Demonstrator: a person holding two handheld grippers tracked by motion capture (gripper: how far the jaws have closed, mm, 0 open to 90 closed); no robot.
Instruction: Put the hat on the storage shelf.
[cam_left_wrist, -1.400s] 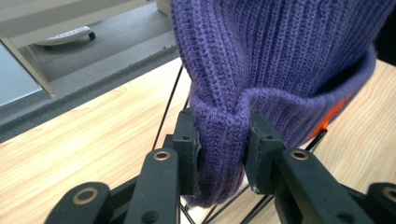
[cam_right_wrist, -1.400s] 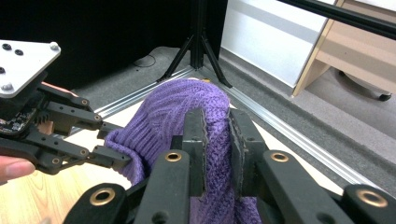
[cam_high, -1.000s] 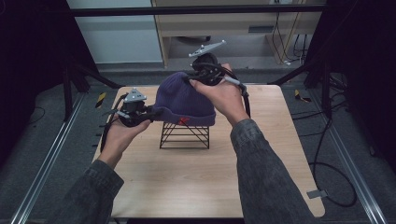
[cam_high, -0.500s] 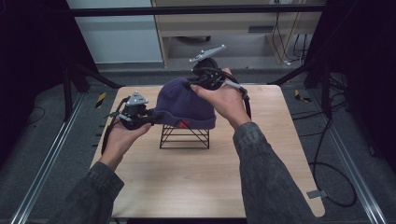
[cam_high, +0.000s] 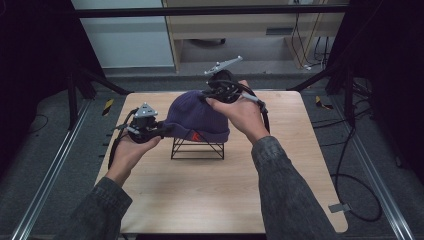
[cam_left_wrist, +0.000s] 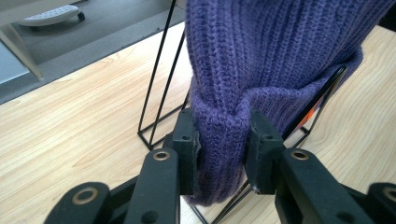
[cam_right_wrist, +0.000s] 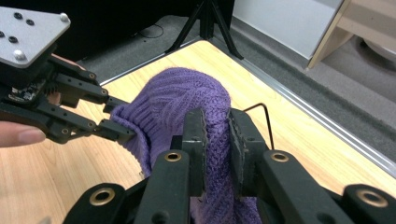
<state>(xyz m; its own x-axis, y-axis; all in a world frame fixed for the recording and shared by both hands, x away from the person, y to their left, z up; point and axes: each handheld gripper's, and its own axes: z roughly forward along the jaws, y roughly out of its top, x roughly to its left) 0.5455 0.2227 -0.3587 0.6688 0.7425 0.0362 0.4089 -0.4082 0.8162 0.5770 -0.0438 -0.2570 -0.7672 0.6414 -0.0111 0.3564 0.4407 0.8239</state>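
I see the purple knit beanie draped over the black wire stand mid-table, nearer the far edge. Left gripper is clamped on its folded cuff; right gripper is pinching knit on the far side.

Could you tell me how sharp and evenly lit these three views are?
High view: soft, table bright, surroundings dark. Left gripper view: purple beanie knit crisp, evenly lit. Right gripper view: beanie sharp, near jaws slightly soft, no glare.

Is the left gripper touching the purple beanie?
Touching: in the left gripper view, the left gripper pinches a fold of the purple beanie's cuff between both pads.
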